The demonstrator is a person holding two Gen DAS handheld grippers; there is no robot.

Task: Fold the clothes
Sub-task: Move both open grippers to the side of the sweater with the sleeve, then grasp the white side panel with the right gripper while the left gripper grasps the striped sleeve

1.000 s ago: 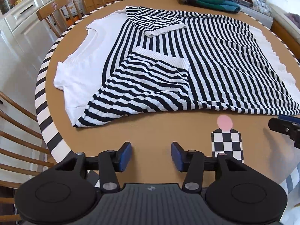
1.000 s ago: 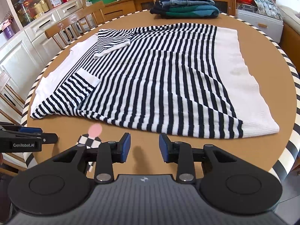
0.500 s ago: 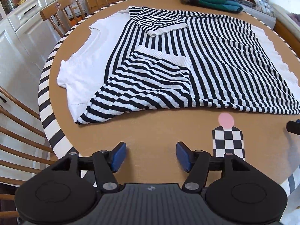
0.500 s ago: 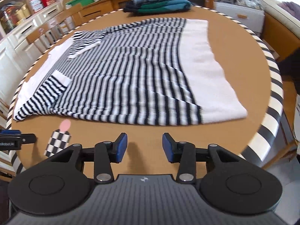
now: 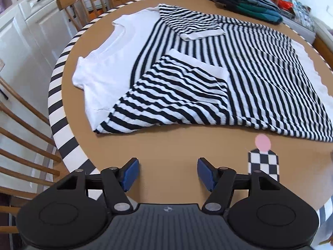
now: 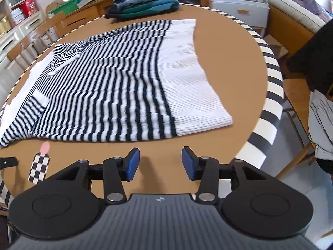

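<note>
Lying flat across the table [image 5: 183, 145], the sweater [image 5: 239, 77] has both sleeves turned in over its striped body, the near sleeve [image 5: 183, 95] at about 12 o'clock from the left gripper [image 5: 166, 171] and the far sleeve [image 5: 191, 24] beyond it; in the right view the white hem [image 6: 193, 87] sits at 12 to 1 o'clock from the right gripper [image 6: 159, 163]. This fits a fold partway through, with the body yet to be doubled. The likeliest trouble, I judge, is the loose knit: a pinch that takes only the top layer at the near edge would drag the sleeve out of place, and uneven lifting by the two grippers would skew the stripes and leave a crooked fold. The hem corner lies close to the table's rim at 2 o'clock and could slide off if pulled that way. Both grippers hover over bare table just short of the near edge, jaws spread wide, holding nothing and touching nothing. A folded pile [image 6: 143, 5] rests at the far side.
</note>
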